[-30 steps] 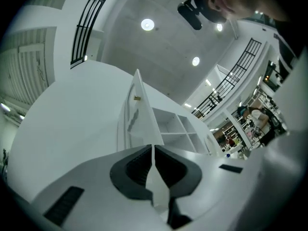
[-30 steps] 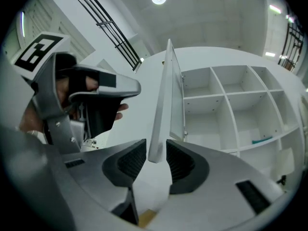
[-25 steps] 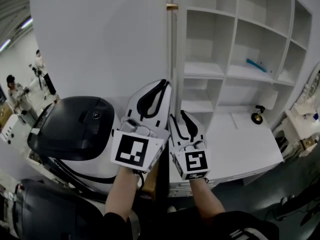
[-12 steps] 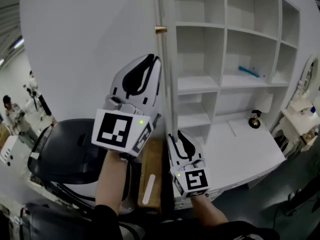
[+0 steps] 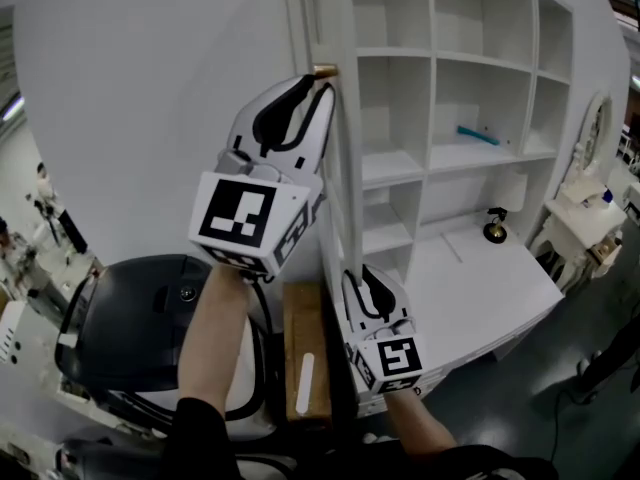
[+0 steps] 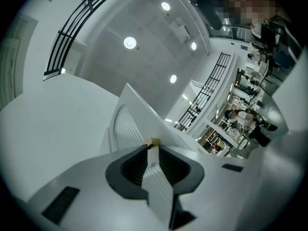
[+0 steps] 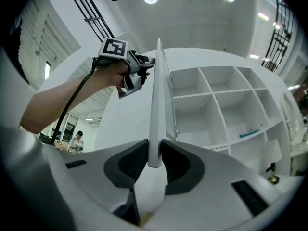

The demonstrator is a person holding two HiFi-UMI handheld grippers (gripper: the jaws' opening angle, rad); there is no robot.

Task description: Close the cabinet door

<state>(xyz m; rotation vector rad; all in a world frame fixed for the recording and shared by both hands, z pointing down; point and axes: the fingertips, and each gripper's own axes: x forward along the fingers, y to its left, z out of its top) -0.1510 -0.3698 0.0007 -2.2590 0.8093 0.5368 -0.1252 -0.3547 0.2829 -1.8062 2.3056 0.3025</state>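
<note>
Left gripper (image 5: 320, 82), upper centre, and right gripper (image 5: 359, 274) pinch the door (image 5: 150, 108) edge. The right jaws have just been closing, and a weak grip could slip.

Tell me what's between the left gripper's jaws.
The door edge, by its brass knob, runs between the left gripper jaws; the left gripper view shows this.

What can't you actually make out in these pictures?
- Blue item on a shelf, head view: too small to identify.
- Dark ornament on the desktop, head view: too small to name.
- Brass knob, head view: largely covered by the left hand-held gripper.
- Left gripper view: its pads flank the cabinet door edge; whether they press is unclear.
</note>
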